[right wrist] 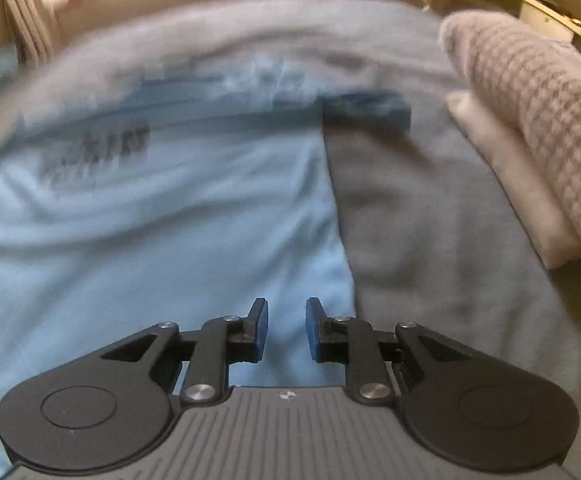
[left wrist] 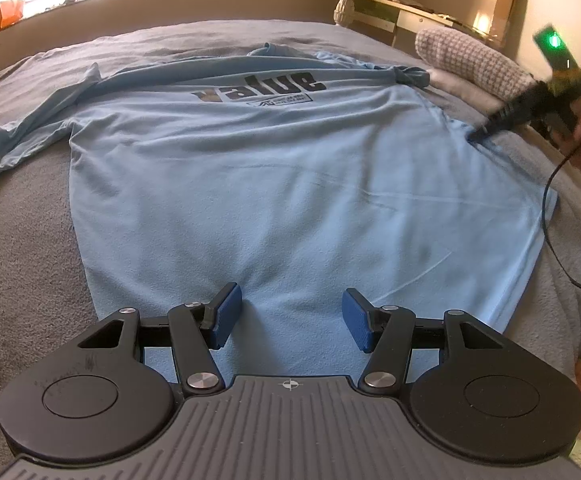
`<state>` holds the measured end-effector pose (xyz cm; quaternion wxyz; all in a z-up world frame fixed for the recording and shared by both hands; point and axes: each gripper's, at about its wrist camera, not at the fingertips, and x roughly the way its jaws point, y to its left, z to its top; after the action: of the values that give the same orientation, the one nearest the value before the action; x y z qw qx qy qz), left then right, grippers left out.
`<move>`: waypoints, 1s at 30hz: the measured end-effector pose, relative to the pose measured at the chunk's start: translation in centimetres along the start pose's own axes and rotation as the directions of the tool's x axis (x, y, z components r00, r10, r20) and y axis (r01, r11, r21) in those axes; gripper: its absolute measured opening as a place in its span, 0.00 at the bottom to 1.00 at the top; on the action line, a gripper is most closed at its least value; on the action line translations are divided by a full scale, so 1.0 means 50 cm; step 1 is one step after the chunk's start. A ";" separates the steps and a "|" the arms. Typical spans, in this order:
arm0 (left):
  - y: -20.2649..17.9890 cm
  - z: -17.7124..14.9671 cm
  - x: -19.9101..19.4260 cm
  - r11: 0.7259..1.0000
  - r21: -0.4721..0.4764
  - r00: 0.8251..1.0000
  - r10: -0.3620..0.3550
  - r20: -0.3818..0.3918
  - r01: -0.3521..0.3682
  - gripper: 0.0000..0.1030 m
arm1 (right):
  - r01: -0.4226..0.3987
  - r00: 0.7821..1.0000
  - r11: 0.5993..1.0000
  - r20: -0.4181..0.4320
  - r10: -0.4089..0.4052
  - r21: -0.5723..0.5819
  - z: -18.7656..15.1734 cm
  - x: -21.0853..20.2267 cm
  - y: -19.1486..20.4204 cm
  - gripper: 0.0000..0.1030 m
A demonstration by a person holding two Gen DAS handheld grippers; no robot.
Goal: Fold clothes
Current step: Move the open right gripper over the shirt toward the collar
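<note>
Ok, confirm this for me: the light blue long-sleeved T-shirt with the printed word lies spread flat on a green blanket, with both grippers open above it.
Wrong in one respect: the blanket is grey, not green, as the left wrist view shows. The light blue long-sleeved T-shirt does lie spread on it, left gripper and right gripper open above.

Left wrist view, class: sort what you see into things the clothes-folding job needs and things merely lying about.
Belongs to the job:
- light blue T-shirt
- left gripper
- right gripper

Just lying about:
- checked pillow
- grey blanket
- orange bag on the sill
</note>
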<state>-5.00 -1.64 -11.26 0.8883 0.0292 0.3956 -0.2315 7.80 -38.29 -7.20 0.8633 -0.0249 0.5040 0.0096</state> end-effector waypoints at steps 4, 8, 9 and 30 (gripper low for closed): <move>0.000 -0.001 -0.001 1.000 0.007 1.000 0.003 -0.002 -0.003 0.54 | 0.061 0.998 0.976 -0.002 -0.062 0.211 -0.015 -0.016 -0.103 0.17; -0.002 -0.002 -0.001 1.000 0.014 1.000 0.008 -0.003 -0.008 0.55 | -0.062 0.997 0.978 0.049 0.053 0.198 -0.023 -0.052 -0.078 0.17; -0.002 -0.002 -0.001 1.000 0.012 1.000 0.007 -0.002 -0.007 0.55 | -0.119 0.993 0.976 0.049 0.112 0.181 -0.029 -0.055 -0.064 0.17; 0.009 0.018 -0.054 0.997 0.049 0.997 0.054 0.058 -0.057 0.56 | -0.052 0.994 0.976 0.078 0.070 -0.212 0.021 -0.157 0.150 0.18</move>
<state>-5.73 -0.40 -8.78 0.9043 0.0558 0.3633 -0.2172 4.55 -30.70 -0.10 0.8757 -0.0998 0.4637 0.0904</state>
